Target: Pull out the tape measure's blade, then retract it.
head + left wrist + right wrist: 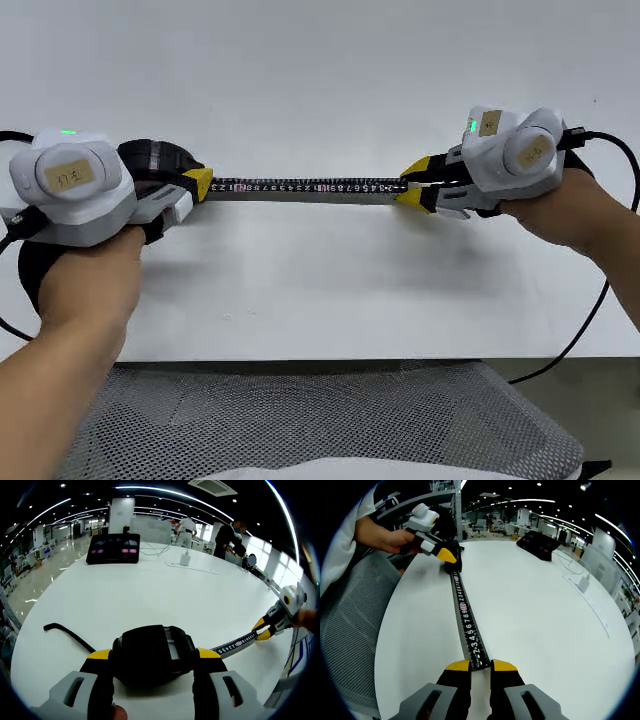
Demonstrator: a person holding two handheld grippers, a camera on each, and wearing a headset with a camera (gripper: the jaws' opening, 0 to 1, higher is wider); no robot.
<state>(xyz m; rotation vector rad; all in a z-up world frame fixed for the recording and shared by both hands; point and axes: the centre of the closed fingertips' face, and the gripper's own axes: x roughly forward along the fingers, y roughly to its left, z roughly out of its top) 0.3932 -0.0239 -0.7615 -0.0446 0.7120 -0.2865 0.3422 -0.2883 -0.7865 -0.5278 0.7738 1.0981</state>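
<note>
A black tape measure case [158,162] rests on the white table, clamped between the yellow-tipped jaws of my left gripper [197,184]; in the left gripper view the case [152,652] sits squarely between the jaws. Its dark numbered blade [310,187] runs out straight to the right, just above the tabletop. My right gripper [413,182] is shut on the blade's end. From the right gripper view the blade [466,625] stretches away from my right gripper [480,665] to the case [451,555] and the left gripper [447,555] beyond.
A dark tablet-like device [113,548] and a white charger with cable [185,559] lie at the table's [320,290] far side. A black cable [67,632] curls left of the case. A mesh chair [320,415] sits at the near edge. People stand in the background.
</note>
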